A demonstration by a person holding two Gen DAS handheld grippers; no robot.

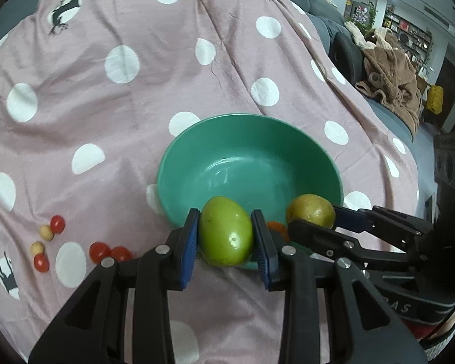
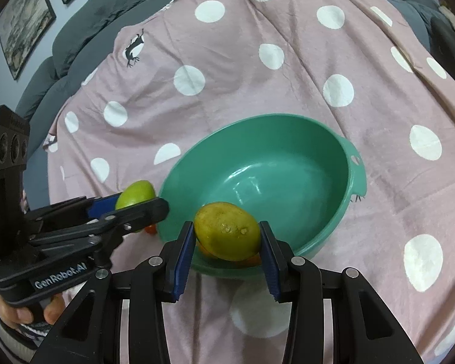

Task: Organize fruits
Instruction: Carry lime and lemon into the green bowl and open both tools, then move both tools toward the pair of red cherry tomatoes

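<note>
My left gripper [image 1: 226,216] is shut on a smooth green fruit [image 1: 226,233], held over the near rim of the green bowl [image 1: 251,163]. Just to its right, my right gripper [image 1: 320,217] holds a yellow-green fruit [image 1: 311,207]. In the right wrist view, the right gripper [image 2: 226,226] is shut on that speckled yellow-green fruit [image 2: 227,230] over the near edge of the bowl [image 2: 273,163]. The left gripper [image 2: 136,203] with its green fruit [image 2: 135,194] sits just outside the bowl's left rim. The bowl's inside shows bare.
Several red cherry tomatoes [image 1: 100,251] and two small beige balls [image 1: 45,232] lie on the pink polka-dot cloth [image 1: 136,91] to the left. An orange piece [image 1: 276,227] lies by the bowl's near rim. A hand [image 2: 18,312] holds the left gripper. A grey sofa surrounds the cloth.
</note>
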